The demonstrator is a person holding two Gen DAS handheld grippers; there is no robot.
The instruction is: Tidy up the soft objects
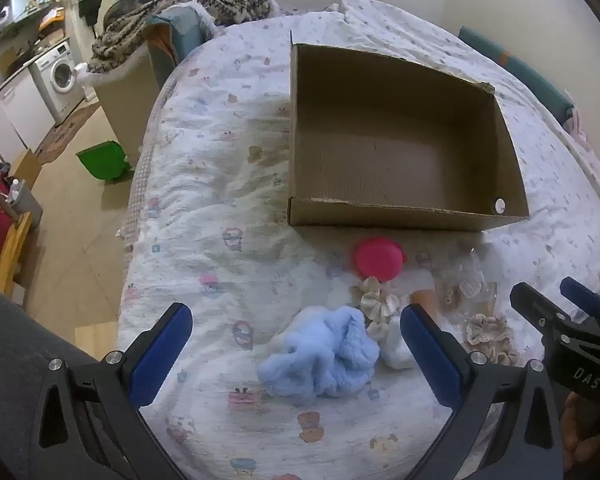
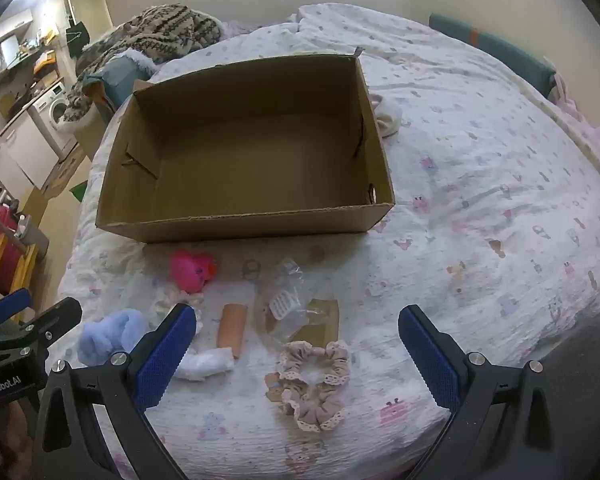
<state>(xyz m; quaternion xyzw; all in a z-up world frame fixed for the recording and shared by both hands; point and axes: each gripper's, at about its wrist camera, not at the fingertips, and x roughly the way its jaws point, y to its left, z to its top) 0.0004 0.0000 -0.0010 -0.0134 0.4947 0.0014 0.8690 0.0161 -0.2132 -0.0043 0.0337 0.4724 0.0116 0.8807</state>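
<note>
An empty cardboard box sits on the bed. In front of it lie a pink rubber toy, a fluffy blue scrunchie, a cream frilly scrunchie, two beige lace-edged scrunchies, a white soft piece and an orange tube. My left gripper hangs open above the blue scrunchie, not touching it. My right gripper is open over the beige scrunchies, nothing between its pads.
A crinkled clear plastic bag lies among the items. A white soft item rests behind the box's right side. A patterned blanket is piled at the bed's far left. The bed edge drops to the floor with a green bin.
</note>
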